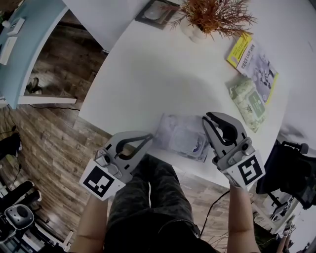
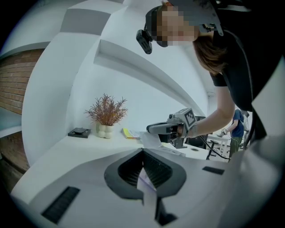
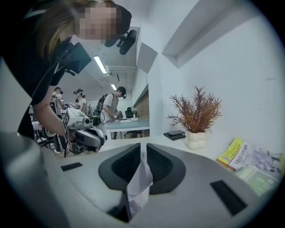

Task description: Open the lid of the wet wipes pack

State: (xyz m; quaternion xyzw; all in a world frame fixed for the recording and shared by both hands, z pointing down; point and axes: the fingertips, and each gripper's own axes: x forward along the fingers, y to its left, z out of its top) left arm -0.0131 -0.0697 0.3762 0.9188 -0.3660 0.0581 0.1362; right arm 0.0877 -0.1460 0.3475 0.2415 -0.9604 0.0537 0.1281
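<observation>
The wet wipes pack point(image 1: 181, 134), pale and crinkly with a bluish lid patch, lies near the front edge of the white table point(image 1: 143, 74). My left gripper point(image 1: 149, 137) is shut on the pack's left edge; in the left gripper view a thin strip of the wrapper point(image 2: 143, 180) sits between the closed jaws point(image 2: 143, 152). My right gripper point(image 1: 206, 118) pinches the pack's right edge; a white fold of wrapper point(image 3: 140, 178) stands between its jaws point(image 3: 142, 153). Each gripper shows in the other's view: the right gripper point(image 2: 167, 128) and the left gripper point(image 3: 88, 138).
A green wipes pack point(image 1: 249, 101) and a yellow-edged booklet point(image 1: 253, 59) lie at the table's right. A dried plant in a white vase point(image 1: 212, 17) and a dark tray point(image 1: 157, 12) stand at the back. The person's legs point(image 1: 153, 197) are below the table edge.
</observation>
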